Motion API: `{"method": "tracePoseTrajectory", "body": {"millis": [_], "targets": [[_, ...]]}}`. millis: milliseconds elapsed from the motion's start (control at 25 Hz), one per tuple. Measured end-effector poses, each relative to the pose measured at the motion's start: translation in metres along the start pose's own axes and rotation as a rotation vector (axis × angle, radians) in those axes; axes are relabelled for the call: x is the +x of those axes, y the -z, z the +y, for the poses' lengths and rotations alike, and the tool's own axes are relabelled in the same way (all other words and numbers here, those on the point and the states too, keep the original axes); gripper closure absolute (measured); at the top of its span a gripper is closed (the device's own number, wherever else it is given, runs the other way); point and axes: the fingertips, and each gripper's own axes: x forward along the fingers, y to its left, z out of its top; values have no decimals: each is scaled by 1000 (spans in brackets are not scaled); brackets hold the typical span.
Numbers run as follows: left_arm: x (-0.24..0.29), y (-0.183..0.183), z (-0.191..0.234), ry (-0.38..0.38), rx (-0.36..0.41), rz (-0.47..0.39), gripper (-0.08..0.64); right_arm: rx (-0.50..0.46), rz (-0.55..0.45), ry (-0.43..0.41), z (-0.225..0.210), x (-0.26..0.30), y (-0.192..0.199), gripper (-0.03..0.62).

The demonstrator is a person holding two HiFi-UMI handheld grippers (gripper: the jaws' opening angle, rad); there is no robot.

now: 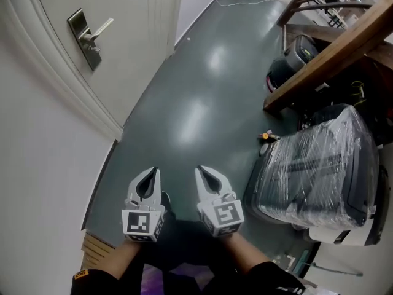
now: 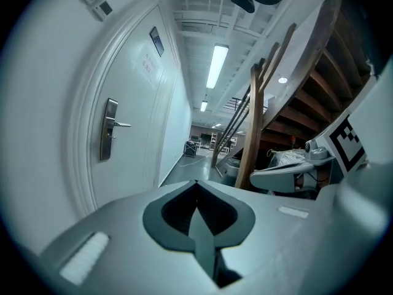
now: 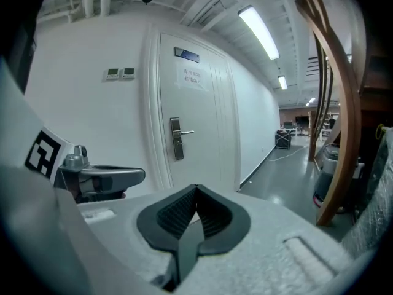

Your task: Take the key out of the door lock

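Observation:
A white door (image 1: 123, 48) stands shut at the upper left, with a metal lock plate (image 1: 83, 39) and a lever handle (image 1: 101, 28). The same lock plate (image 2: 108, 137) shows far off in the left gripper view, and the lock plate (image 3: 177, 139) also shows in the right gripper view. The key is too small to make out in any view. My left gripper (image 1: 149, 176) and right gripper (image 1: 206, 176) hang side by side low over the floor, well short of the door. Both are shut with nothing held. The left gripper (image 2: 196, 184) and right gripper (image 3: 196, 190) point towards the door.
A plastic-wrapped machine (image 1: 319, 165) sits on the floor at the right. A slanted wooden stair beam (image 1: 331, 48) crosses the upper right, with a dark bin (image 1: 295, 57) under it. A small orange object (image 1: 265, 136) lies on the grey-green floor (image 1: 196, 103). A wooden step (image 1: 98, 251) is at bottom left.

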Motion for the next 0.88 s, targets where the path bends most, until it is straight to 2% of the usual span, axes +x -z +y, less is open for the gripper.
{"method": "tracePoseTrajectory", "body": {"millis": [200,440,560,760,880], "targets": [[27,-23,50,-56,4,-22,543,-4,-25,-51,7,56,-33,600],[61,-41,79,-124,-5,-48,543,-50,-33,-109,-8,109,-51,600],[78,-44,89,-175,-12,-54,543,-58,-33,-165,-17,134,-59,600],[114,-44,120,-309,-30,-62,543,-64,-13,-292,-30,188,-72,600],[140,-56,123,-370,-40,-74,543,-70,1,-362,-47,209,-80,600]]}}
